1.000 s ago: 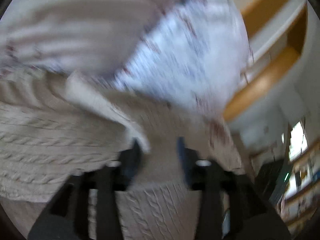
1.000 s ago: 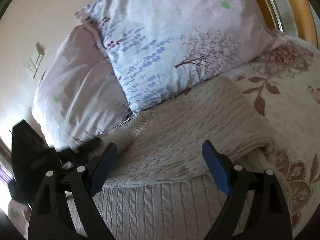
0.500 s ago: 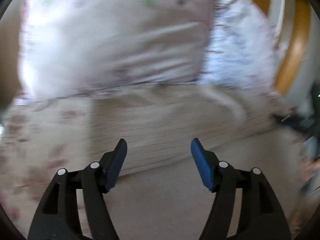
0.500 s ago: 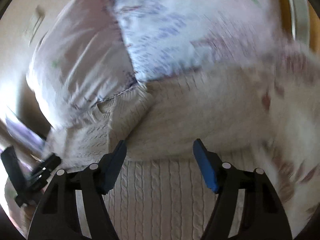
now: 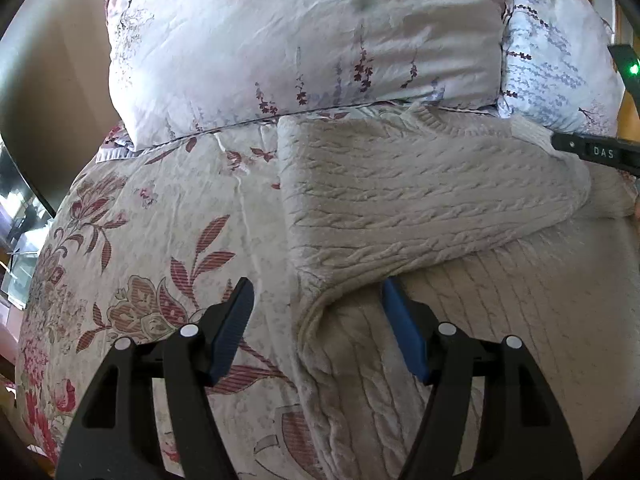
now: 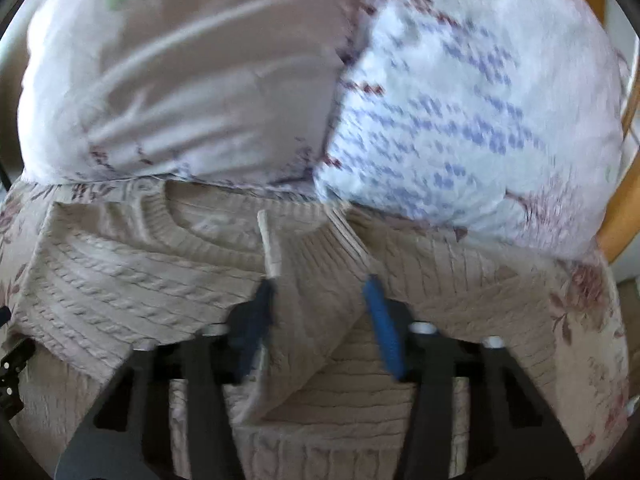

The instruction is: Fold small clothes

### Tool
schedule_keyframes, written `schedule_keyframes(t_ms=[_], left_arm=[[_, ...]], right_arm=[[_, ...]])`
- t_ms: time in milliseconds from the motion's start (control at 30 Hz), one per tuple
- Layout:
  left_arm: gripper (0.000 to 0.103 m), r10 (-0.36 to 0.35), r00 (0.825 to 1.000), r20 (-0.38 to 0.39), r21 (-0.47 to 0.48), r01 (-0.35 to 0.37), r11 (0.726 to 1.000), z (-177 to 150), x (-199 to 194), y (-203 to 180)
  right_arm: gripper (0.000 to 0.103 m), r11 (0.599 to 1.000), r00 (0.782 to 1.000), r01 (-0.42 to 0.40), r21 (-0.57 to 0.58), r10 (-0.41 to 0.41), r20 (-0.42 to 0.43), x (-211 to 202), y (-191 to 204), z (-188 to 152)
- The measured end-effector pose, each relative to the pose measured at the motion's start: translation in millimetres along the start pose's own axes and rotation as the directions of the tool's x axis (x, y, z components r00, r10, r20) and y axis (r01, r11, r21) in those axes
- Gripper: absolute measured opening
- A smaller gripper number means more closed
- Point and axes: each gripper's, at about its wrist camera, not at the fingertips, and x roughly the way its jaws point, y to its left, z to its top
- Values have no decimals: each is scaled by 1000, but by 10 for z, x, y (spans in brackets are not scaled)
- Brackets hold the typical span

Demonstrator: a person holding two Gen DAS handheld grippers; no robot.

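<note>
While one sleeve already lies folded across the chest of the cream cable-knit sweater, the other sleeve is only now being taken: the right claw has just been closing on it, the left claw spread apart over the near-left edge. The thick sweater lies on the floral bedspread, collar against the far pillows; the body fold remains

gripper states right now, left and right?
Left gripper: open, straddling the folded edge of the cream knit sweater, pads not pressing it.
Right gripper: just been closing around the sweater's sleeve cuff; blurred, grip unconfirmed.
</note>
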Motion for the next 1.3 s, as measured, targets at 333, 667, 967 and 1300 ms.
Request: schedule_keyframes(t_ms=[333, 667, 967, 1300], left_arm=[[67, -27, 1000, -2, -38, 27, 999, -6, 29, 39], [68, -28, 1000, -13, -68, 27, 997, 1, 30, 98], [70, -42, 999, -18, -87, 41, 995, -1, 48, 123], [71, -61, 998, -18, -98, 58, 993, 4, 67, 155]], right_arm=[[8, 928, 988, -152, 339, 132, 82, -390, -1000, -633], [11, 816, 964, -249, 523, 259, 55, -200, -1394, -767], [35, 802, 964, -245, 545, 261, 51, -131, -1465, -717], [10, 834, 967, -255, 488, 212, 142, -438, -1416, -816]])
